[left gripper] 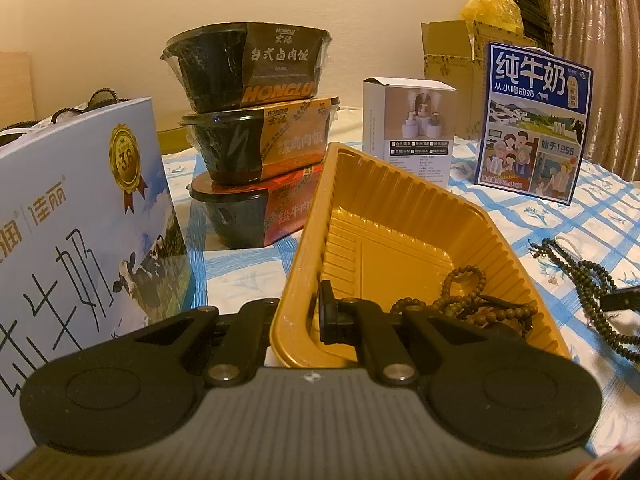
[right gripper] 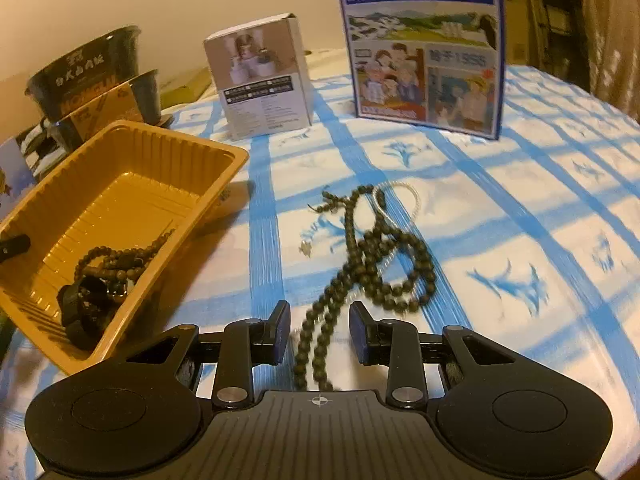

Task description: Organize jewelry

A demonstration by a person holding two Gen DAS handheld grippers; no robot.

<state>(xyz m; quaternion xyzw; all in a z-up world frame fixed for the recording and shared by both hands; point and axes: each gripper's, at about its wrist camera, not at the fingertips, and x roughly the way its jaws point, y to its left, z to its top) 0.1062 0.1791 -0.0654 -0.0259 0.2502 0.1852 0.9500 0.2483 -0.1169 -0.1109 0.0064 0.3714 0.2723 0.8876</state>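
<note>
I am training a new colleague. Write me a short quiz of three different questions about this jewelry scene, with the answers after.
1. True or false: the left gripper grips the rim of the yellow tray.
2. Multiple choice: the dark green bead necklace lies A) in the tray, B) on the tablecloth between the open fingers of the right gripper, C) on the white box.
3. Fill in: already inside the tray lies a brown bead ____.

Key: 1 true; 2 B; 3 string.
</note>
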